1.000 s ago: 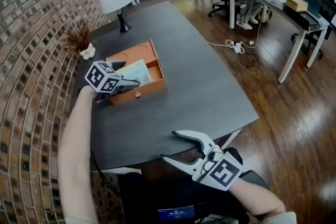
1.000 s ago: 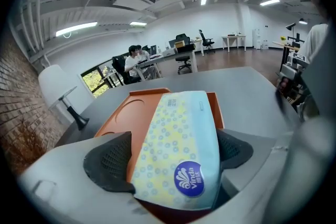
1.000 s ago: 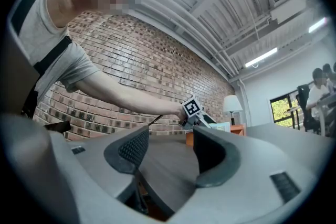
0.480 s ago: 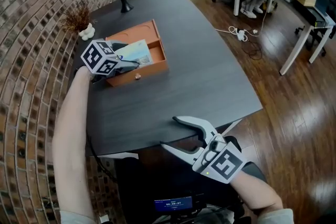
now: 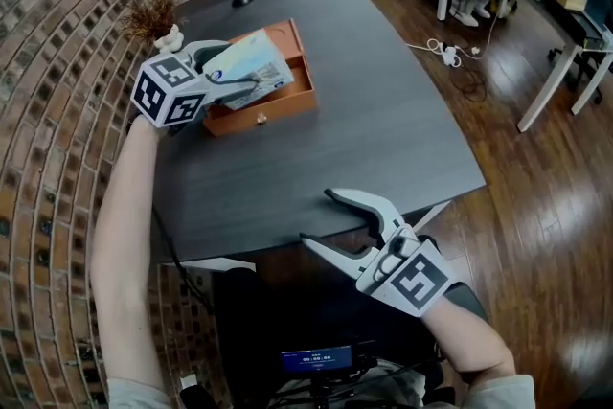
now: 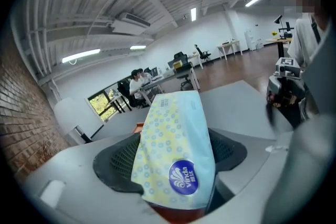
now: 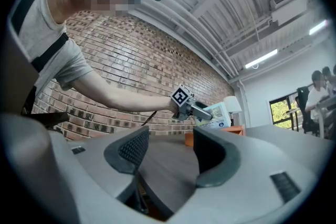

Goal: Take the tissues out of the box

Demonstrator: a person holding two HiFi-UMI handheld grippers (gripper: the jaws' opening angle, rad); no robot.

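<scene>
The left gripper (image 5: 230, 67) squeezes the tissue pack (image 6: 176, 155) in its jaws just above the orange box (image 5: 278, 105) at eleven o'clock, and next it probably needs to set it on the bench (image 5: 364, 139), while the right gripper (image 5: 318, 217) has wide-open, empty jaws.

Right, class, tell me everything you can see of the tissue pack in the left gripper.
The tissue pack is a soft, rectangular, plastic-wrapped packet, pale blue and yellow with small ring patterns and a round dark-blue Vinda label near one end. The left gripper clamps it from both sides near the labelled end. It sits tilted over the orange box; whether it fully clears the box is unclear.
</scene>
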